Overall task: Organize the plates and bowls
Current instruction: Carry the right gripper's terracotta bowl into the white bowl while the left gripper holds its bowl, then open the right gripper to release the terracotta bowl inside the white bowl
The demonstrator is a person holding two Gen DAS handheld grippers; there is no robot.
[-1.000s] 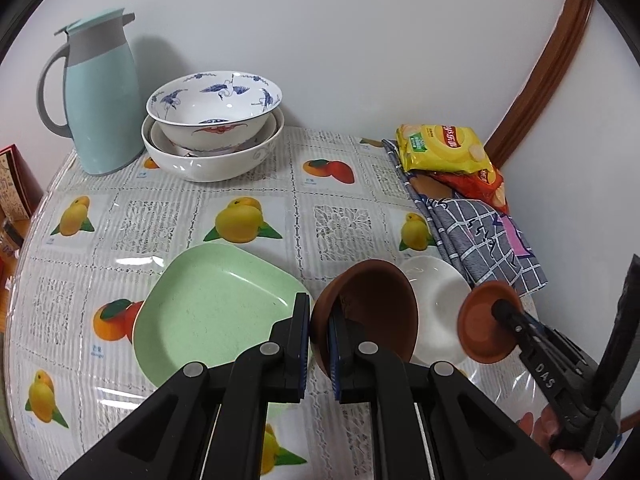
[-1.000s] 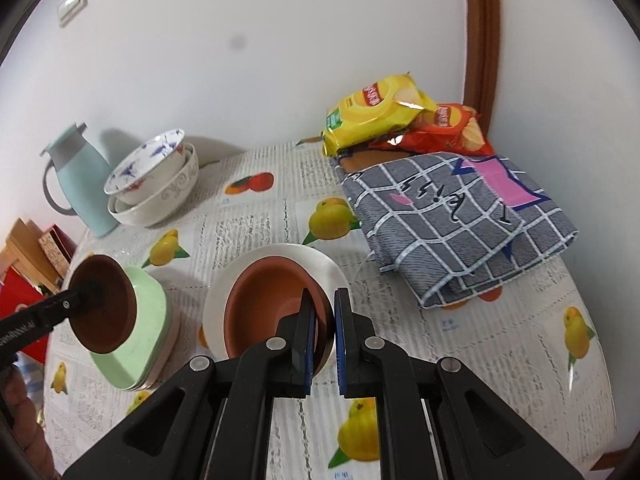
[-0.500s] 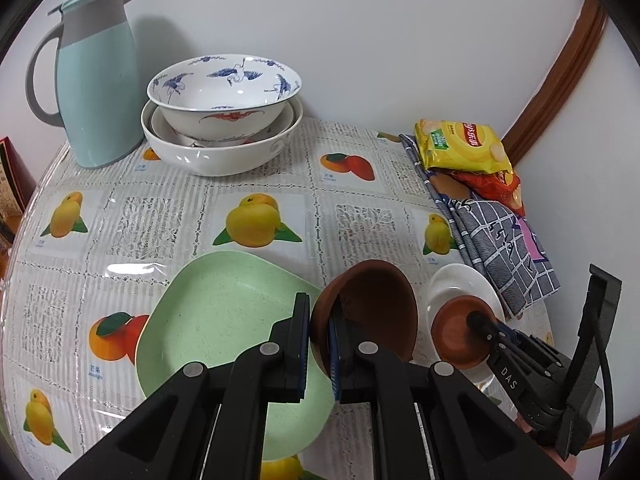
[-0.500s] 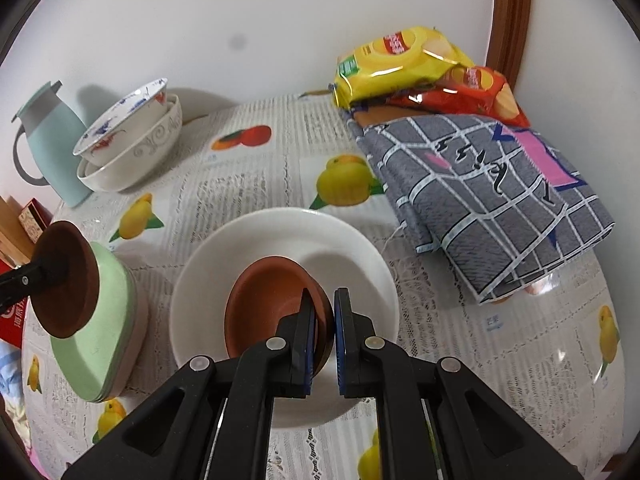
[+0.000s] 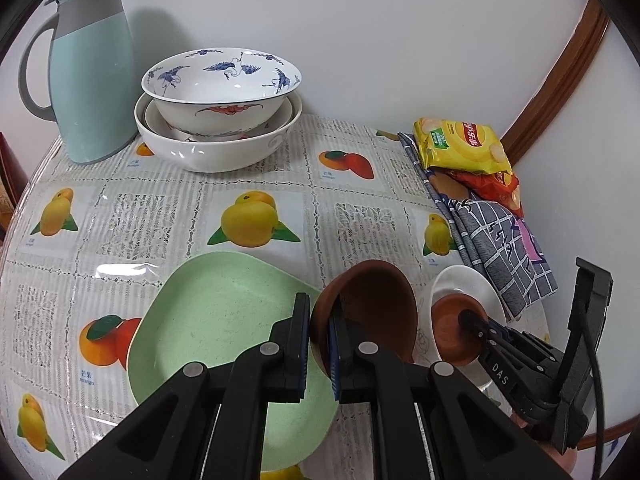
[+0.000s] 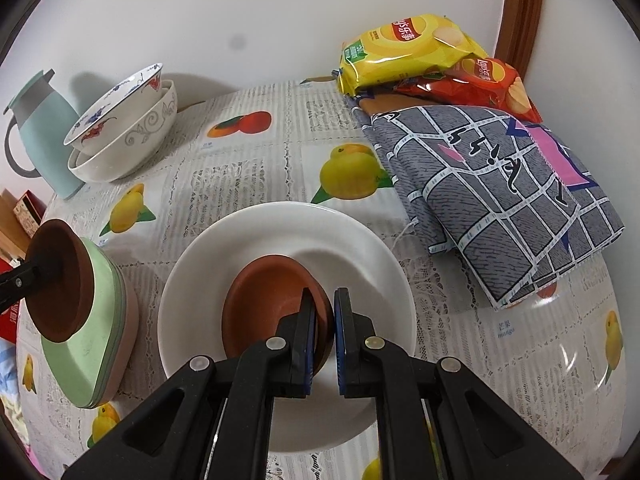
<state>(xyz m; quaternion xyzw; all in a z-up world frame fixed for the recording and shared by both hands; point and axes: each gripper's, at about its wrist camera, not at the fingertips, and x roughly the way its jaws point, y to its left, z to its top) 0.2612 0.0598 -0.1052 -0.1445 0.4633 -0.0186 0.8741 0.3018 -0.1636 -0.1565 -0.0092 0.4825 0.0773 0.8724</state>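
Layout from my feeds: stacked plates (image 5: 224, 332) near left on the bench (image 5: 168, 216), round plate (image 6: 280, 240) just right of them. One small bowl (image 6: 268, 304) sits in the round plate; I've got its near rim in the right gripper (image 6: 324, 334) jaws. Second small bowl (image 5: 372, 304) is pinched by the rim in my left gripper (image 5: 320, 344), over the right edge of the stacked plates. Far left: jug (image 5: 88, 80), with nested big bowls (image 5: 220, 120) just right of it. Far right: folded cloth (image 6: 500, 188), two snack bags (image 6: 420, 52) on its far end.
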